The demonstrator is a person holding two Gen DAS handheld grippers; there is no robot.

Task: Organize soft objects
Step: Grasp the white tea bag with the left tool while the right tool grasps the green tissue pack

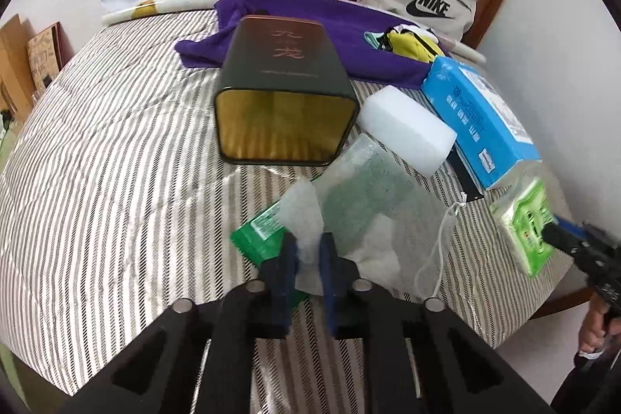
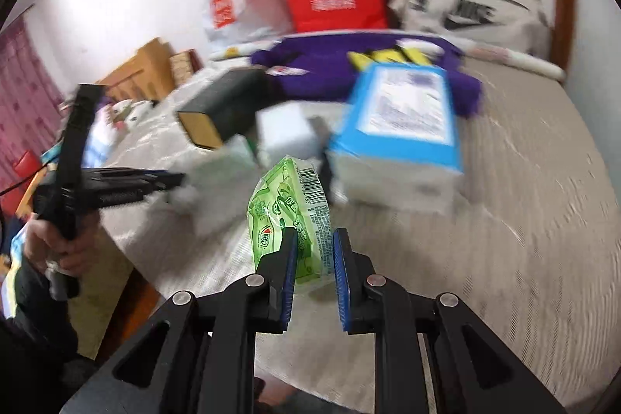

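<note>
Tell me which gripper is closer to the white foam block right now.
Left. The left gripper, shut on the mesh pouch, sits just below the white foam block; the right gripper holds the green tissue pack farther off.

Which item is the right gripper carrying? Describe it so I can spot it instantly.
On the striped bed, look right of the big blue tissue box. The right gripper is shut on a small green tissue pack, lifted off the cover. It is the only bright green crinkly wrapper with a barcode.
</note>
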